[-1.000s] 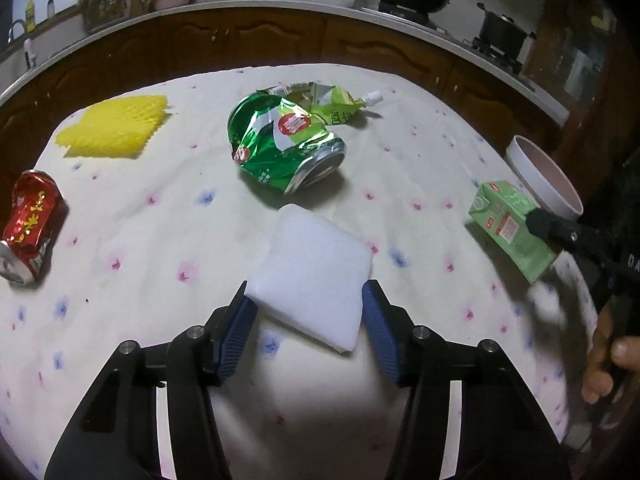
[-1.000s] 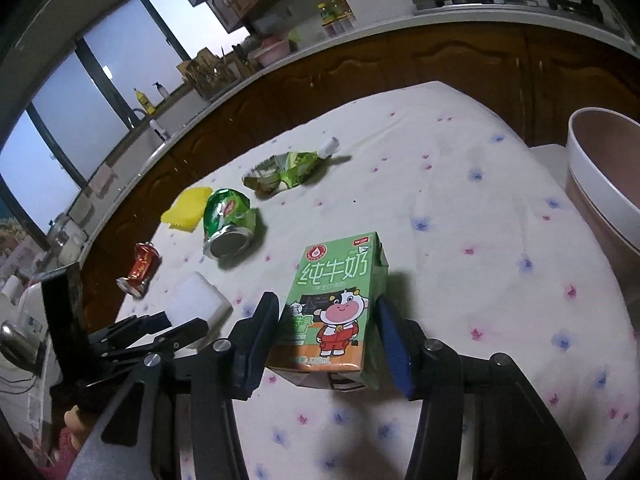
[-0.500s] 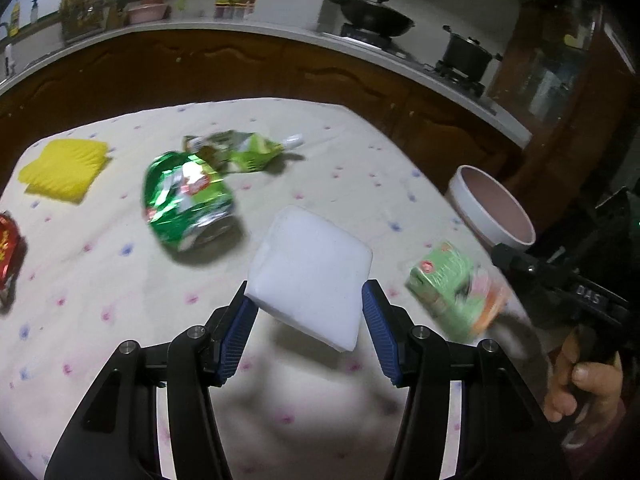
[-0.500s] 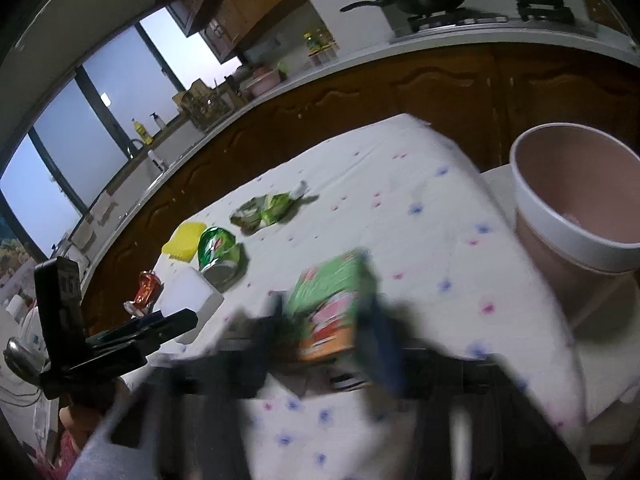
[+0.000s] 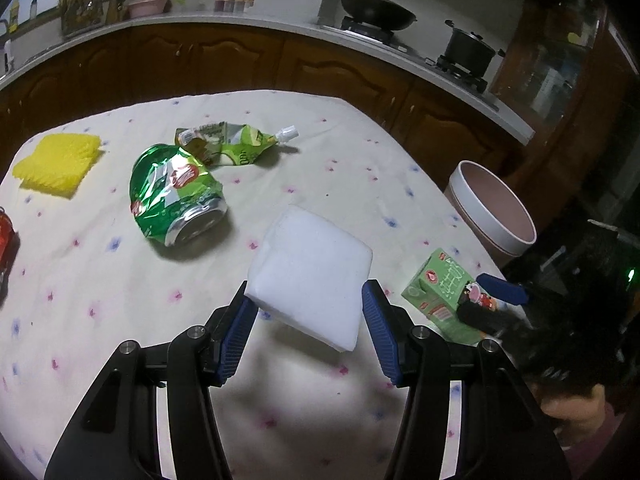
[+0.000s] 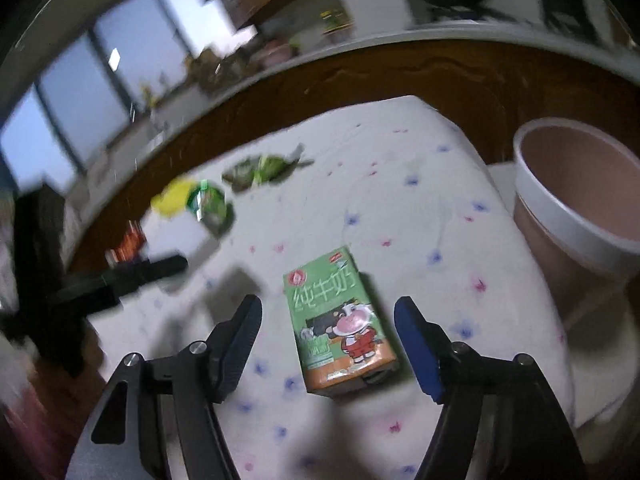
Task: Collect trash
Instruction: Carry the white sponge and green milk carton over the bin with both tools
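Note:
My left gripper [image 5: 306, 316] is shut on a white foam block [image 5: 310, 272] and holds it above the table. My right gripper [image 6: 328, 320] is open, its fingers either side of a green milk carton [image 6: 338, 316] that lies flat on the tablecloth near the table's right edge; the carton also shows in the left wrist view [image 5: 444, 300]. A crushed green can [image 5: 174, 200], a green drink pouch [image 5: 232, 144], a yellow foam net [image 5: 58, 164] and a red can [image 5: 6, 232] lie on the table. The right wrist view is blurred.
A round bin with a white rim [image 5: 494, 208] stands off the table's right edge, also in the right wrist view [image 6: 580, 208]. A kitchen counter with a wok [image 5: 372, 6] and a pot runs behind. The person's head [image 5: 576, 384] is at lower right.
The right gripper has opened and let the milk carton drop flat on the table near the bin. The left gripper has lifted the foam block and moved right, toward the bin.

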Motion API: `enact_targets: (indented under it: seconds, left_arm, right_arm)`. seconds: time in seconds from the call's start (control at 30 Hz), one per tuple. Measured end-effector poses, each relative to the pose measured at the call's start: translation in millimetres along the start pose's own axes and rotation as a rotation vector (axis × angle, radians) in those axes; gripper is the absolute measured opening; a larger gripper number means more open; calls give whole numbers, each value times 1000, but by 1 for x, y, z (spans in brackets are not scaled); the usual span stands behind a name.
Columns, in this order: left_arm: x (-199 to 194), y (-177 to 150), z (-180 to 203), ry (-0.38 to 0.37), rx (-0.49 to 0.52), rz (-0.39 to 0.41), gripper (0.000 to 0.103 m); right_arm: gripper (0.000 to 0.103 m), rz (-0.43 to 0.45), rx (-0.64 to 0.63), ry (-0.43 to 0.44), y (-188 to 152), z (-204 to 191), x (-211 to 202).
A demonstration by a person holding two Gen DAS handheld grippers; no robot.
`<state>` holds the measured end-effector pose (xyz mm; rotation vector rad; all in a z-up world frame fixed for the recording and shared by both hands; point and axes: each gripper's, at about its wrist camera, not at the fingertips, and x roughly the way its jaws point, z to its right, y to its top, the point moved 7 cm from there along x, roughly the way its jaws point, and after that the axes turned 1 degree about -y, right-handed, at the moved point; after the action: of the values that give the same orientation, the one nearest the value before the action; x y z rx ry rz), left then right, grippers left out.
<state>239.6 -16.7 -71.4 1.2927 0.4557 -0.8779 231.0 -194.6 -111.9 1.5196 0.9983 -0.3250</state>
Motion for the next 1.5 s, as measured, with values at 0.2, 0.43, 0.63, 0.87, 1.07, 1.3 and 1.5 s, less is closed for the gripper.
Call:
enact_targets:
  seconds: [0.2, 0.43, 0.63, 0.87, 1.07, 1.3, 1.5]
  left_arm:
    - [-1, 2, 7, -9, -1, 7, 53]
    - [5, 12, 39, -49, 37, 13, 53]
    - [14, 23, 76, -94, 81, 16, 53]
    - [25, 34, 121, -144, 134, 14, 53]
    - [33, 50, 159, -183, 182, 23, 53]
    - [46, 70, 205, -220, 255, 35, 53]
    - [70, 84, 237, -249, 291, 6, 53]
  right_arm:
    - [48, -26, -64, -27, -4, 6, 9]
    - [48, 49, 54, -11, 4, 40, -20]
    - [48, 114, 147, -44, 12, 82, -51]
    - [48, 157, 205, -92, 15, 122, -74]
    - [48, 190, 237, -121, 20, 147, -90]
    - [48, 235, 278, -148, 36, 183, -104]
    - [48, 267, 327, -149, 47, 215, -111]
